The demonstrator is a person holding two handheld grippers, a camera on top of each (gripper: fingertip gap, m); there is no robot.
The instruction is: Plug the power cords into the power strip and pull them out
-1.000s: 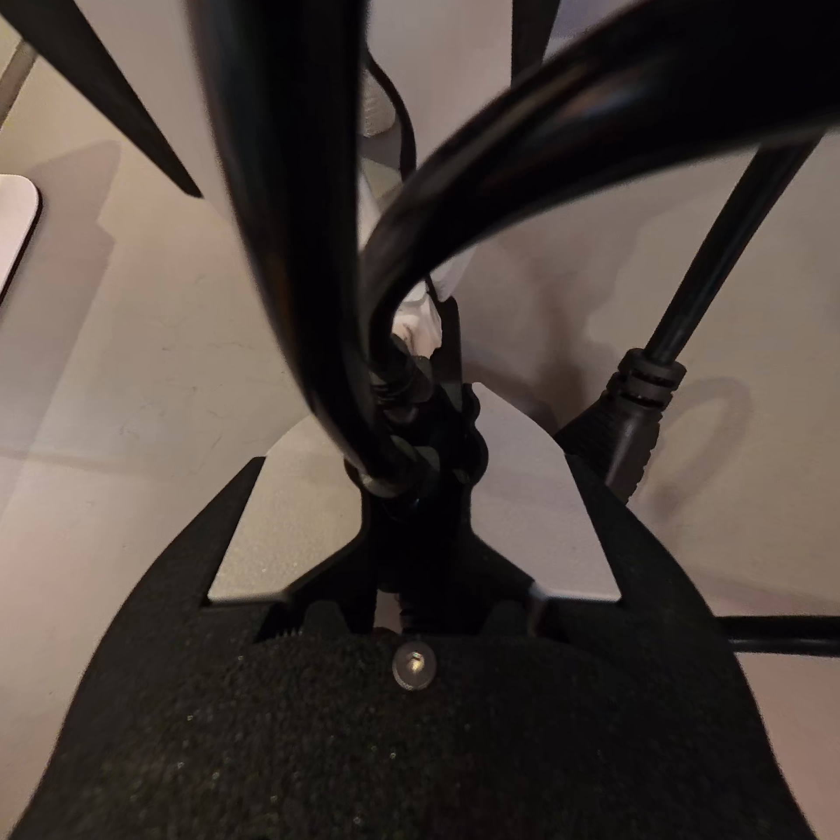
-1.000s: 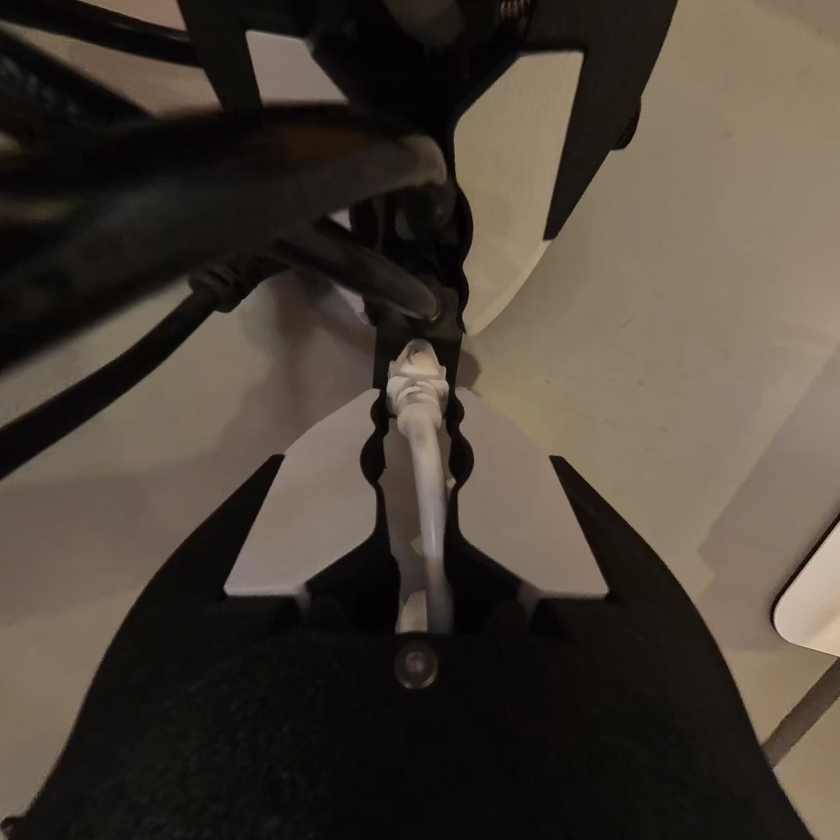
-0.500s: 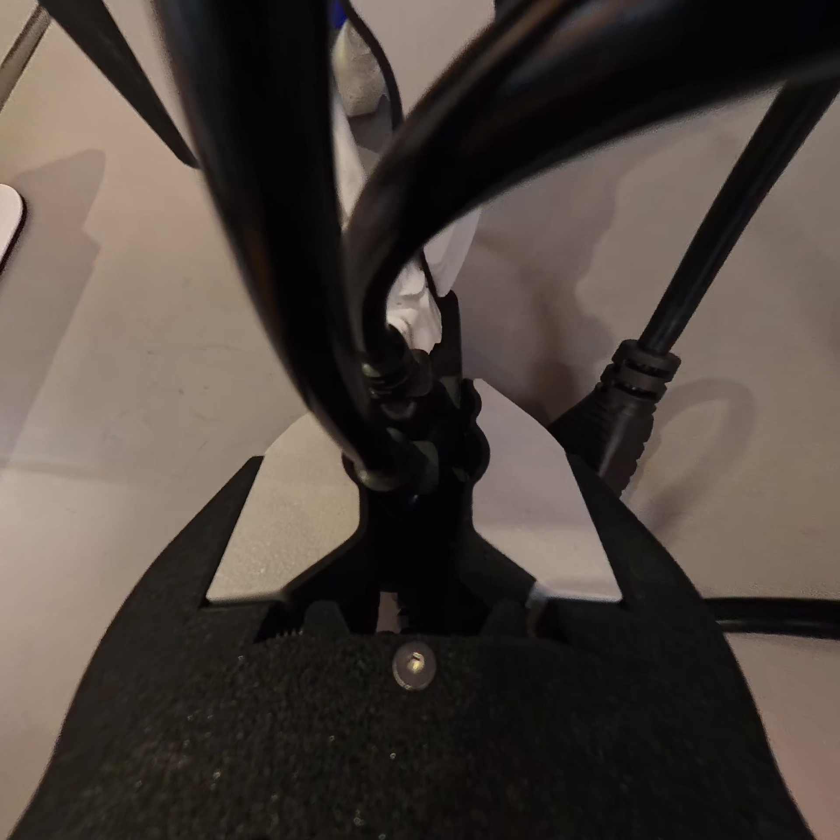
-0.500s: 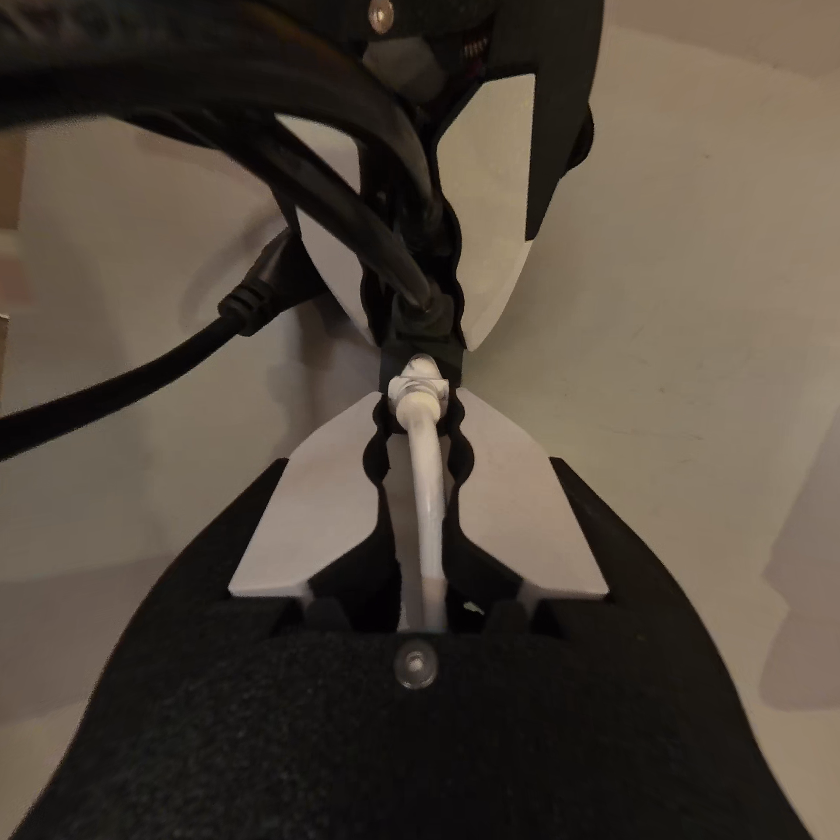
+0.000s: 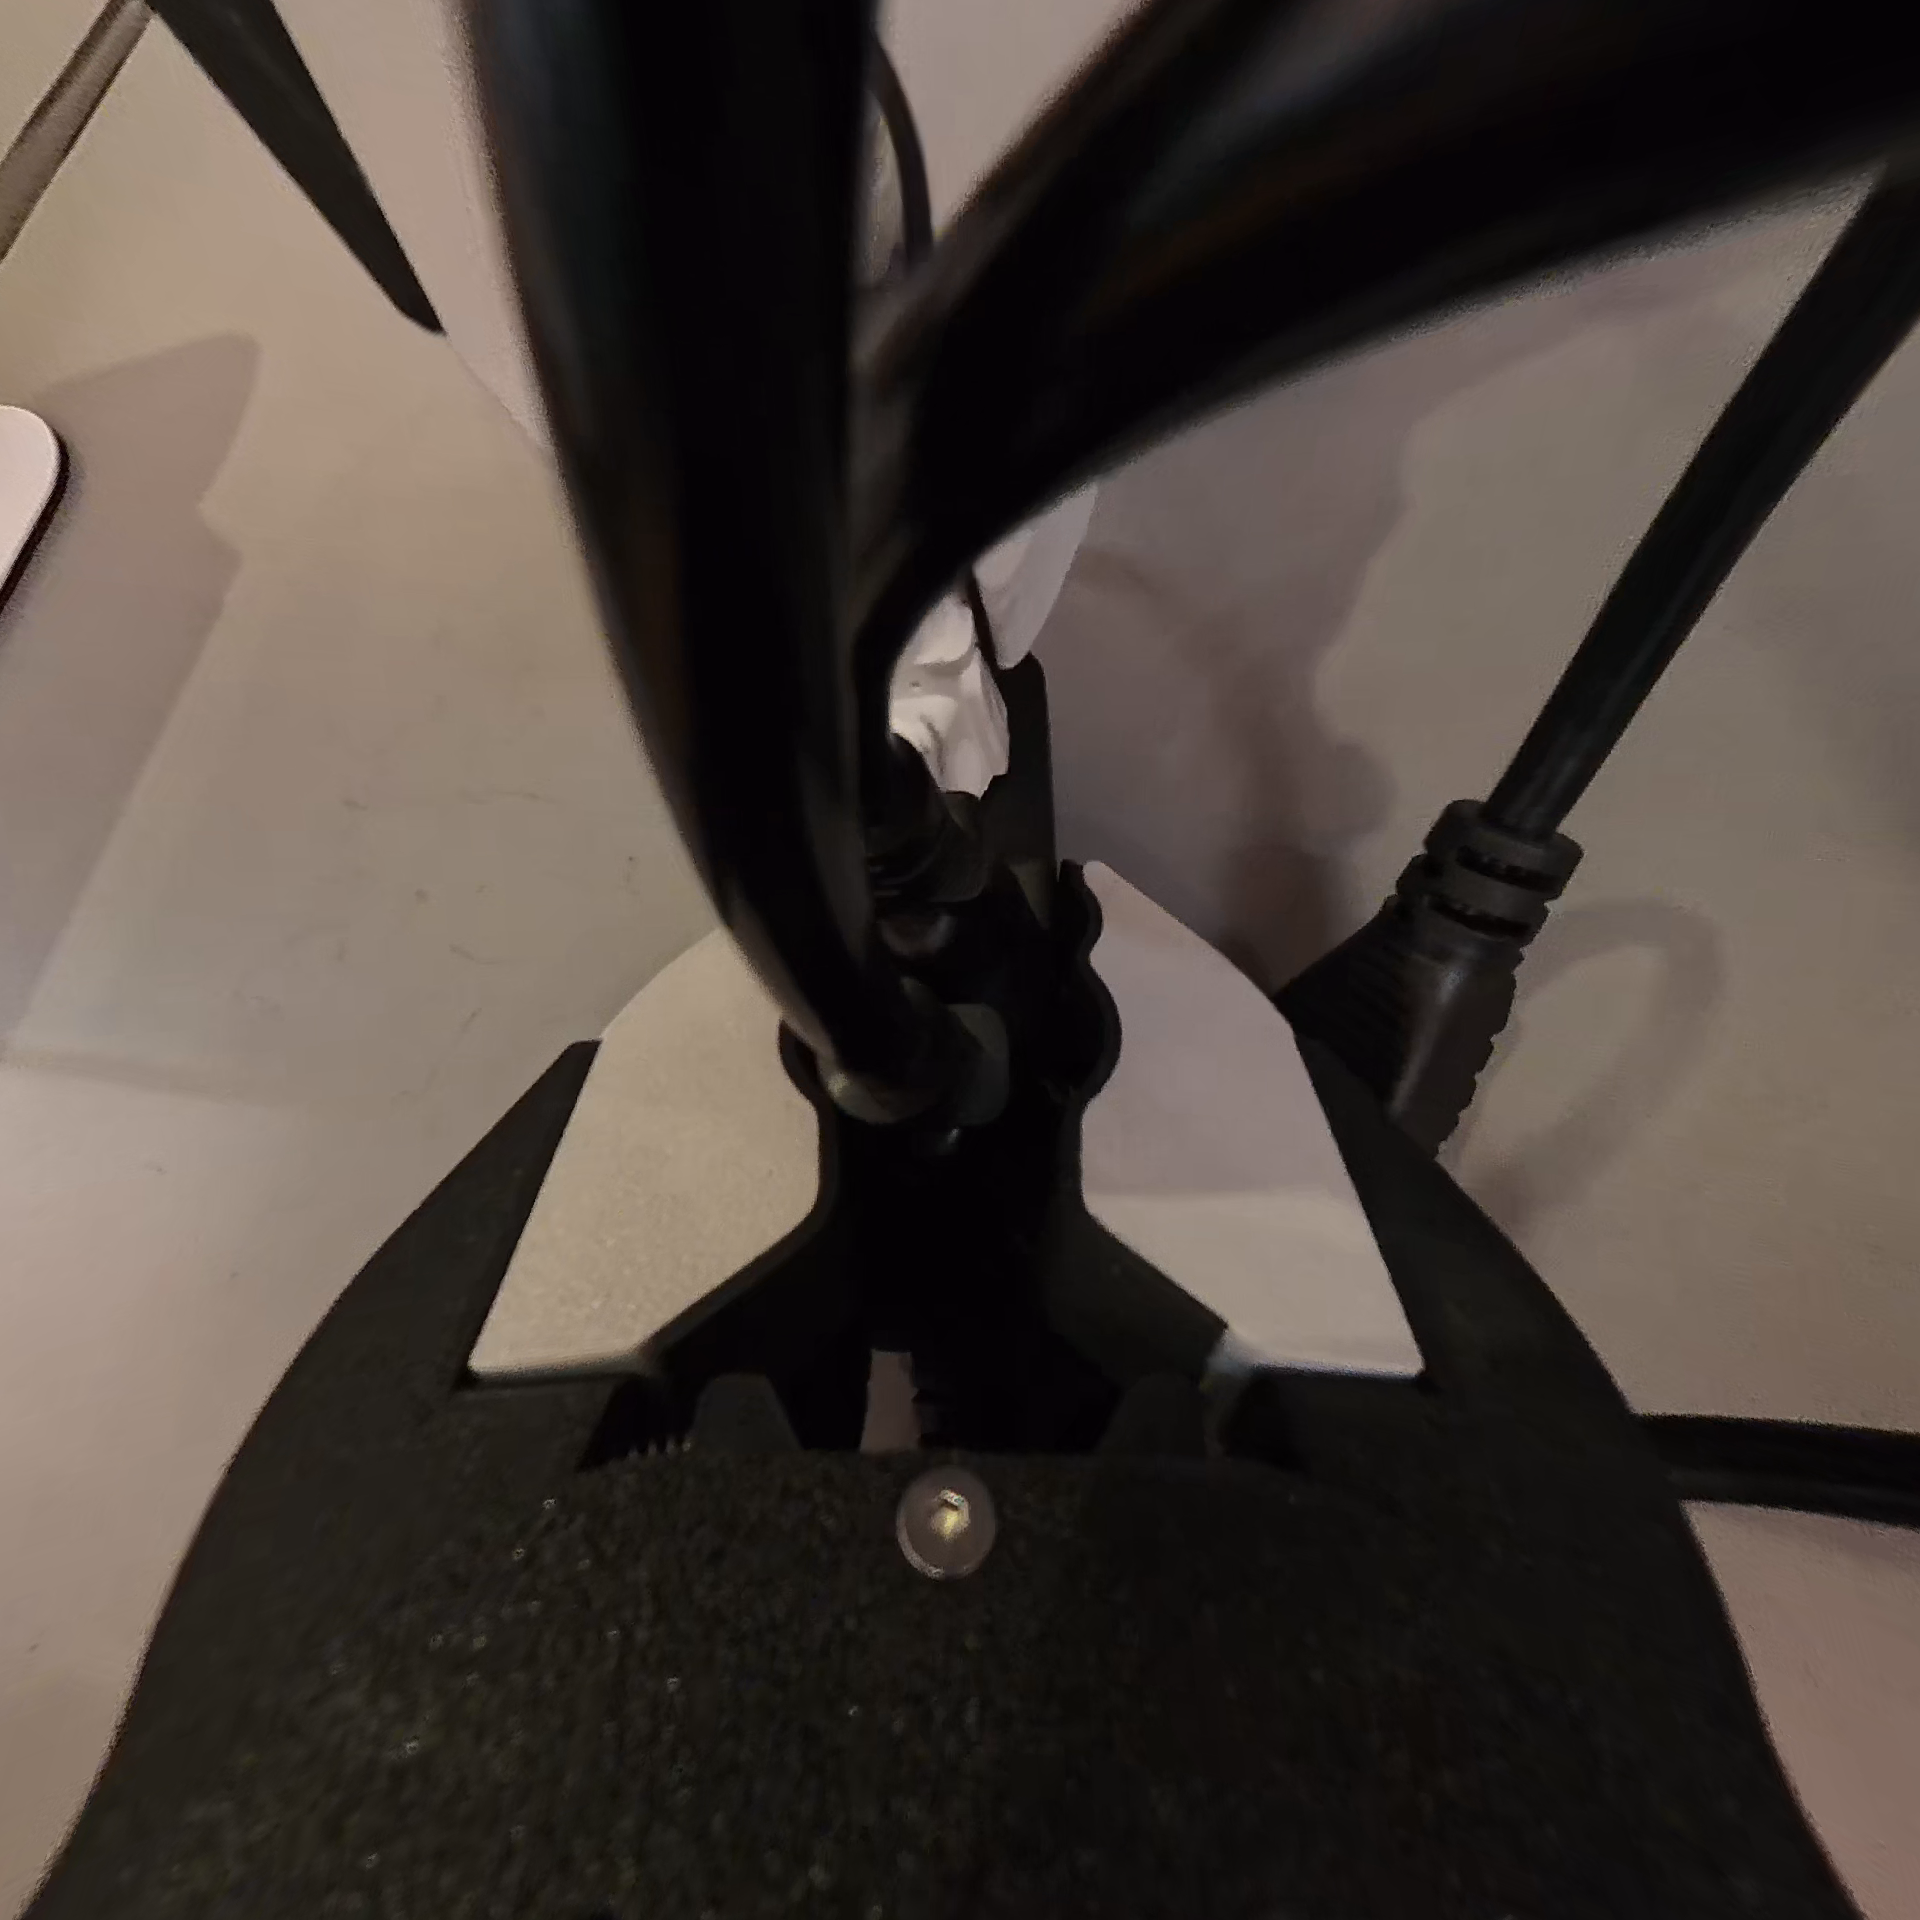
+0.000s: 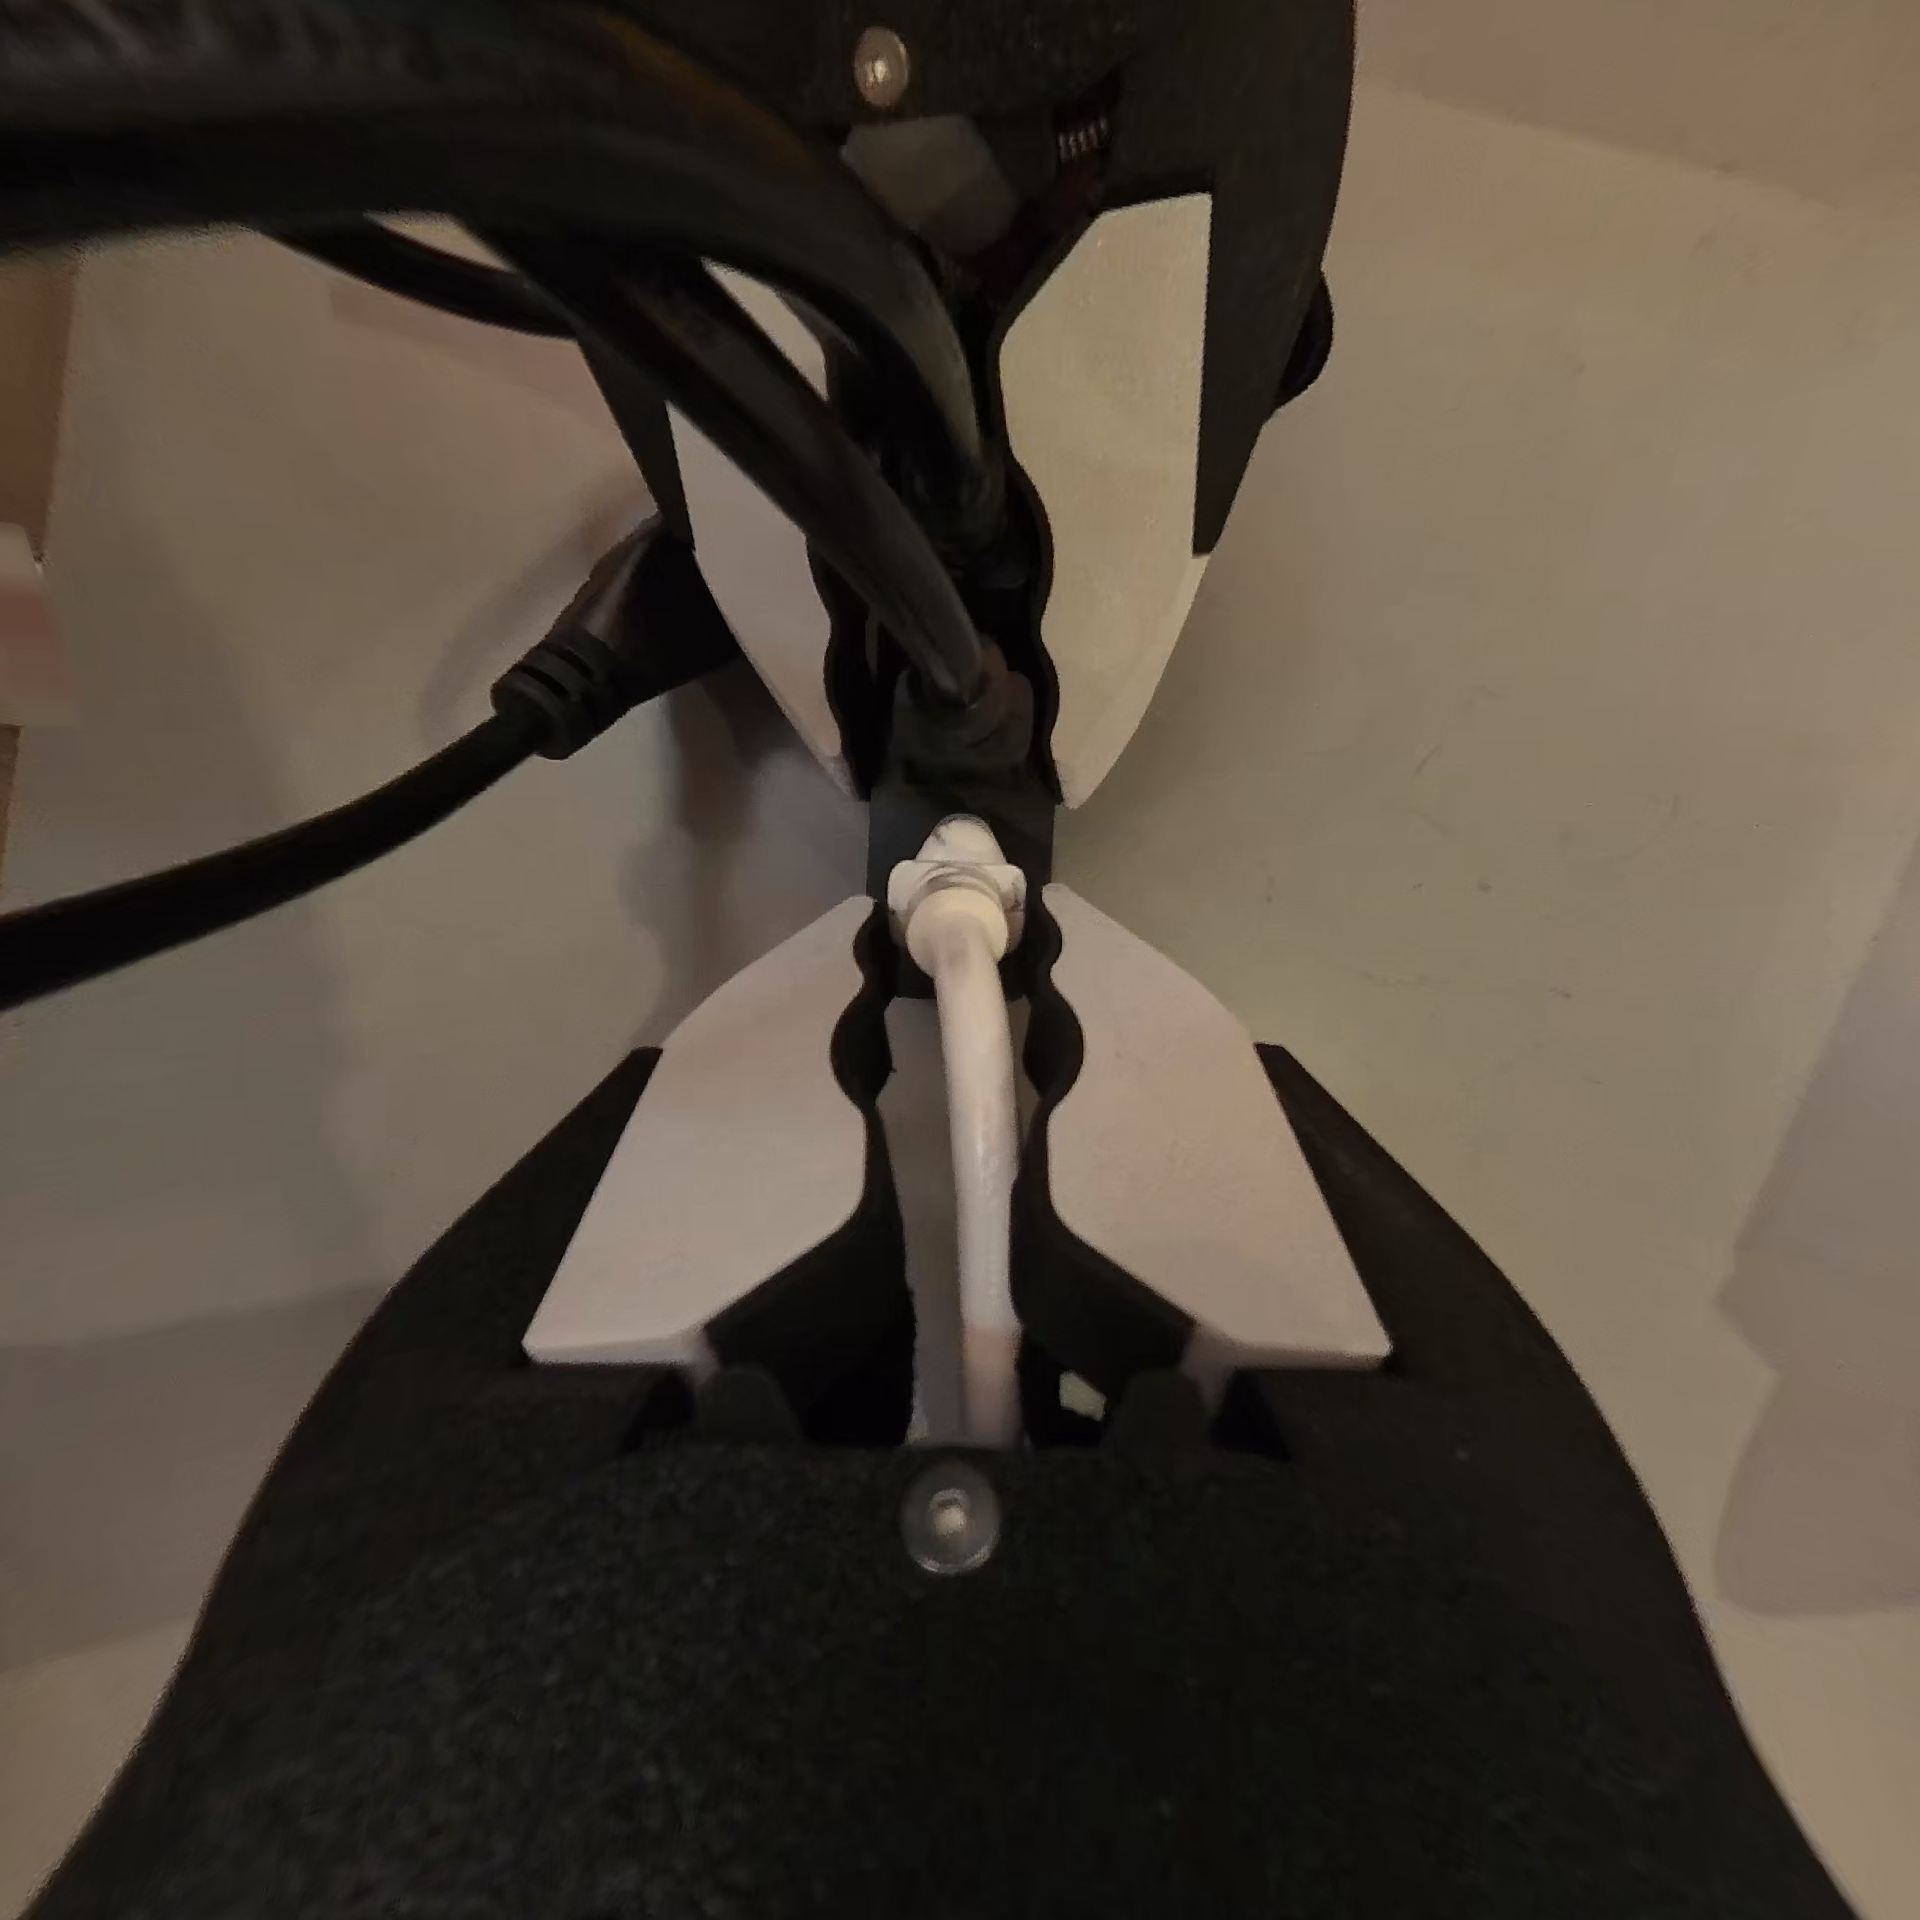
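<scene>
My two grippers face each other tip to tip low over a beige table. My left gripper is shut on the end of a black power cord; its thick black cables loop up and hide much of the view. My right gripper is shut on the plug end of a white cord. A small dark block sits between the two gripper tips; I cannot tell what it is. The left gripper also shows in the right wrist view. The white plug also shows in the left wrist view.
A second black plug with its cord lies on the table right of my left gripper; it also shows in the right wrist view. Another black cord runs along the lower right. A white rounded-corner object sits at the left edge. Only a small space, under 4 cm, lies between the two pairs of fingers.
In the right wrist view the left gripper has swung from the upper left to straight opposite, and the black cables have risen. Both grippers have stayed shut on their cords.
</scene>
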